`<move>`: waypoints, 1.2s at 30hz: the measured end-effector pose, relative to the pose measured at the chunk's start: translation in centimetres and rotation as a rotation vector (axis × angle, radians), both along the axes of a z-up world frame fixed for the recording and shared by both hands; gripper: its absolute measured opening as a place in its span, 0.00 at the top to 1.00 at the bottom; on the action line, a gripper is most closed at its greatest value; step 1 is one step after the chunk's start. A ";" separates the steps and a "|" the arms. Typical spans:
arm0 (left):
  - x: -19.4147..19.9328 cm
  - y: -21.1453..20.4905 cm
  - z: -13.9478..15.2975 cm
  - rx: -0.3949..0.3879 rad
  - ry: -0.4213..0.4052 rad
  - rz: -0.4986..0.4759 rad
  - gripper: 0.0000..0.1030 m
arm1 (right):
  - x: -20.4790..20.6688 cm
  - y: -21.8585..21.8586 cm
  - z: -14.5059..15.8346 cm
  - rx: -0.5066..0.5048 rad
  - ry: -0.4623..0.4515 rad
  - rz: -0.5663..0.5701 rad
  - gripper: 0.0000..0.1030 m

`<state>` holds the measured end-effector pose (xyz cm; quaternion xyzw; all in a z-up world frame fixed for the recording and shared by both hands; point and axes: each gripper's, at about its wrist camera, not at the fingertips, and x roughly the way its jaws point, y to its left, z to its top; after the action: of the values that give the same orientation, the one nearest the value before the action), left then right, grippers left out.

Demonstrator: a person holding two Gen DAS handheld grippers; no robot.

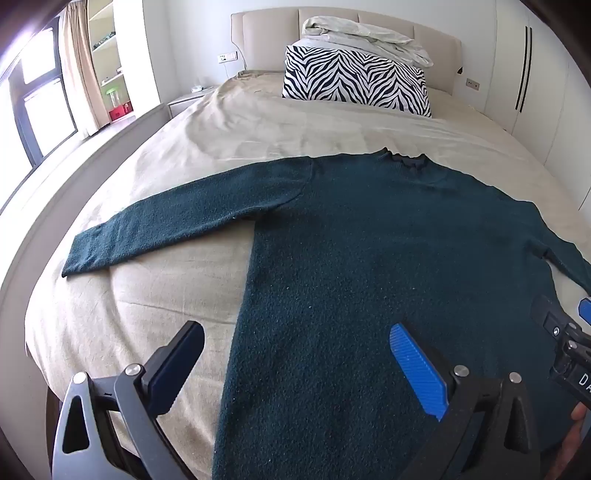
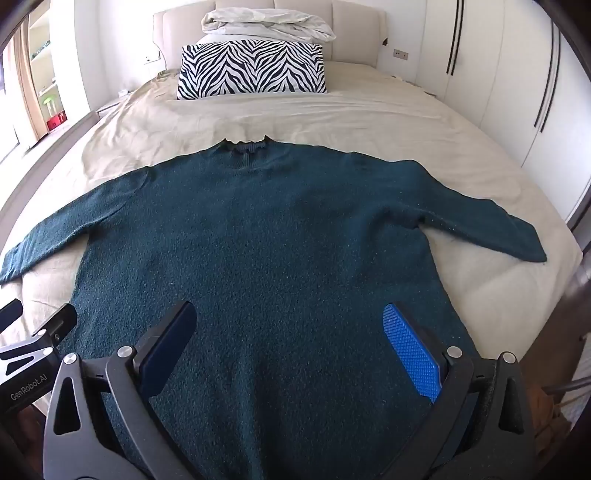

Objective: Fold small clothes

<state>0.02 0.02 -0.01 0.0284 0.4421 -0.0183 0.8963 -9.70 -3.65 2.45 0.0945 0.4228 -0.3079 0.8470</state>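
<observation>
We're at zero folds: left gripper (image 1: 295, 365) spread wide and empty over the hem, dark green sweater (image 2: 258, 240) flat mid-bed, collar at 12 o'clock, sleeves out at 9 and 3, right gripper (image 2: 291, 343) likewise spread, empty.

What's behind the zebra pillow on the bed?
Behind the zebra-print pillow lies a bunched pale duvet, against the beige padded headboard. The duvet's lower part is covered by the pillow, as is anything under it.
</observation>
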 end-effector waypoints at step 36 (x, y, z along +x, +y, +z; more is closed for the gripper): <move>-0.4 0.8 -0.1 -0.021 -0.002 0.016 0.00 | 0.5 0.7 -0.5 -0.012 0.027 0.022 0.00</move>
<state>-0.39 0.79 -0.14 0.0154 0.4414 -0.0155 0.8971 -9.21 -2.96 2.00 0.0805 0.4334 -0.3023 0.8451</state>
